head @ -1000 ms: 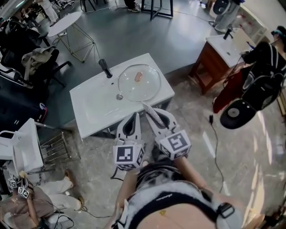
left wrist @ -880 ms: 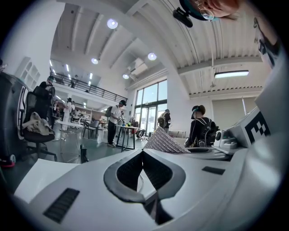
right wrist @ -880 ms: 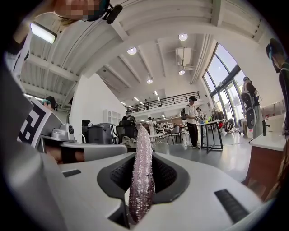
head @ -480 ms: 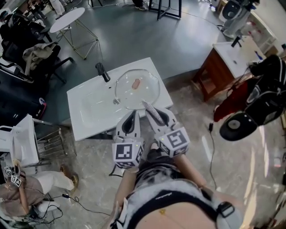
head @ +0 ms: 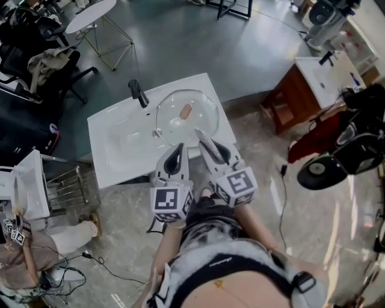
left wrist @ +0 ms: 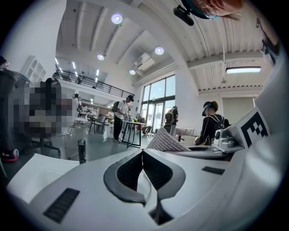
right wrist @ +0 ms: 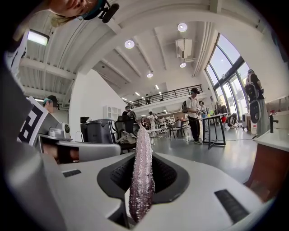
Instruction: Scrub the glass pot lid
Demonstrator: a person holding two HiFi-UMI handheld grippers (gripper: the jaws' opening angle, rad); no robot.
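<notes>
The glass pot lid [head: 187,118] lies flat over the basin of a white sink [head: 117,147], its pinkish knob [head: 186,111] on top. My left gripper [head: 178,148] is shut with nothing in it and hangs over the sink's near edge, just short of the lid; in its own view its jaws [left wrist: 142,154] meet. My right gripper [head: 207,146] is shut on a glittery silver scrub pad [head: 204,139] that pokes out over the lid's near rim. The pad [right wrist: 141,169] stands upright between the right gripper's [right wrist: 142,159] pads, and it also shows from the left gripper [left wrist: 165,140].
A black faucet [head: 138,93] stands at the sink's far left. A wooden cabinet with a second sink [head: 313,75] is to the right, with dark bags [head: 352,141] beside it. A wire rack [head: 72,187], chairs [head: 36,66] and a round table [head: 90,13] are left.
Both grippers have moved forward towards the sink and a little down; their tips now reach over its near edge. Both stay shut, the right one still on the pad.
</notes>
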